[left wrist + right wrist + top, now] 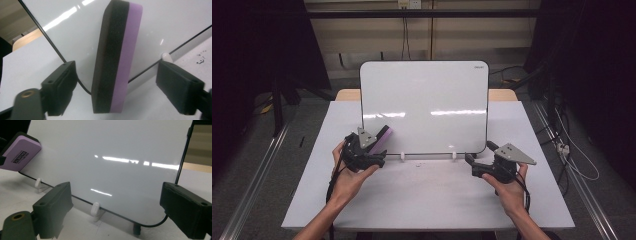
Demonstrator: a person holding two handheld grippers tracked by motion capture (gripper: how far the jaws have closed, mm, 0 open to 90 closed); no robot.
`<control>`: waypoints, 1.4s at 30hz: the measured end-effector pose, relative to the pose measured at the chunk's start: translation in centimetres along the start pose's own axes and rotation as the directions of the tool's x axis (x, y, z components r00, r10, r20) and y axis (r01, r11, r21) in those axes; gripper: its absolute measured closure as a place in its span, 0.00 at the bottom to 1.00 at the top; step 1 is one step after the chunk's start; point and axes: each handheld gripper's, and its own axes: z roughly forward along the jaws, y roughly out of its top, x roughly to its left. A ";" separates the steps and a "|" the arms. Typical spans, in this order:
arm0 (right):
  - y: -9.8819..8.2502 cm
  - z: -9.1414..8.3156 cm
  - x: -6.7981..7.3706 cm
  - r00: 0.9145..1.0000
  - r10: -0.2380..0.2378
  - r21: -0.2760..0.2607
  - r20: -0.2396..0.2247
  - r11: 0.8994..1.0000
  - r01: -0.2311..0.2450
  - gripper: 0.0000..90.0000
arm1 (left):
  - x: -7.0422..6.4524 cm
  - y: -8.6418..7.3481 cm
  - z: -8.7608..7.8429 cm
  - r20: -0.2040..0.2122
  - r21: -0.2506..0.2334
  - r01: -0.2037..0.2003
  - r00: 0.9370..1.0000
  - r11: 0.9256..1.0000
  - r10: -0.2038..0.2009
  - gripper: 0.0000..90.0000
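You are holding the left claw (117, 85) wide open around the purple-and-black foam whiteboard eraser (116, 57), which is sticking unpressed to the lower left of the upright white glossy whiteboard (427, 105). It is probably light and squashy, so be gripping its long sides. The right claw (115, 207) is gaping empty above the white surface (427, 195).

I see dim room edges, bright counter (427, 195); overhead strip-light glare streaks across whiteboard (424, 95); near tool parts slightly soft.

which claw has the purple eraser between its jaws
The left claw: the purple eraser stands between its open jaws, untouched. The right claw has nothing between its jaws.
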 end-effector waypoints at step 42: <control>-0.9 -1.6 -1.1 0.999 -0.008 0.048 0.032 0.999 0.007 0.05 | 2.0 -4.5 -4.3 0.104 -0.202 0.243 0.969 0.949 -0.226 0.06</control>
